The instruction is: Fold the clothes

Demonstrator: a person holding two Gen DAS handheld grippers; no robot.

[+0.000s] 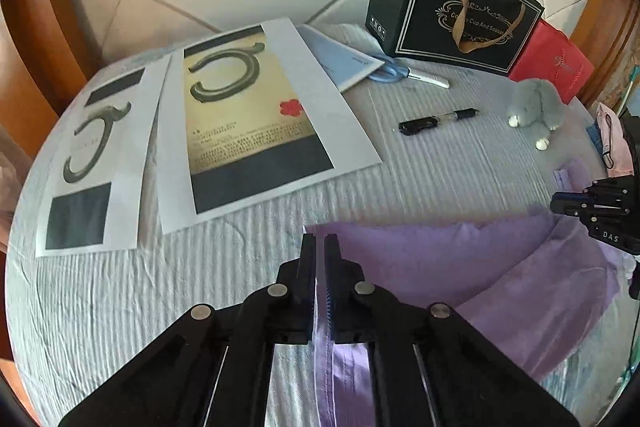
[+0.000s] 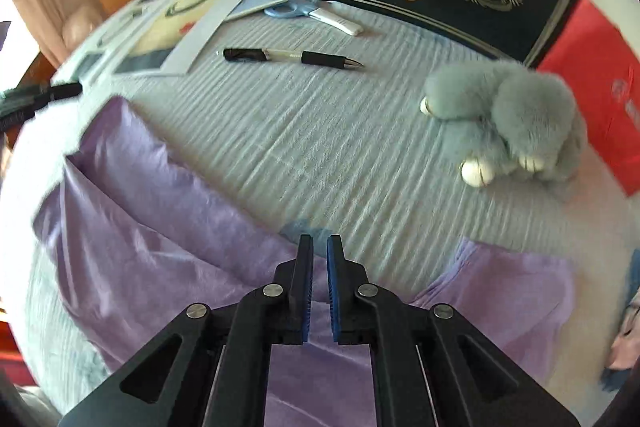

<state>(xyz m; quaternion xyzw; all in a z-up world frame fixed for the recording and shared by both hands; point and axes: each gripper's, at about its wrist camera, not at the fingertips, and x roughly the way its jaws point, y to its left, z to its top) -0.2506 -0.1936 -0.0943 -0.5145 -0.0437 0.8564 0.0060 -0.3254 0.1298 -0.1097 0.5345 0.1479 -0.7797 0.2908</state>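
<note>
Purple garment (image 1: 460, 267) lies on my striped bedcover (image 1: 160, 299); left gripper (image 1: 319, 247) pinches its hem, right gripper (image 2: 319, 247) is closed over it. Only left view shows "Cup And Saucer" on black bag (image 1: 460, 11).

You have bare bedspread (image 2: 320, 155) between the purple garment (image 2: 168, 227) and the pen (image 2: 292, 58). The plush rabbit (image 2: 516, 119) blocks your right; printed sheets (image 1: 248, 115) crowd your left.

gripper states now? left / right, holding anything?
Left gripper: closed, pinching the edge of the purple garment.
Right gripper: closed over the same garment; cannot tell if cloth is caught.
</note>
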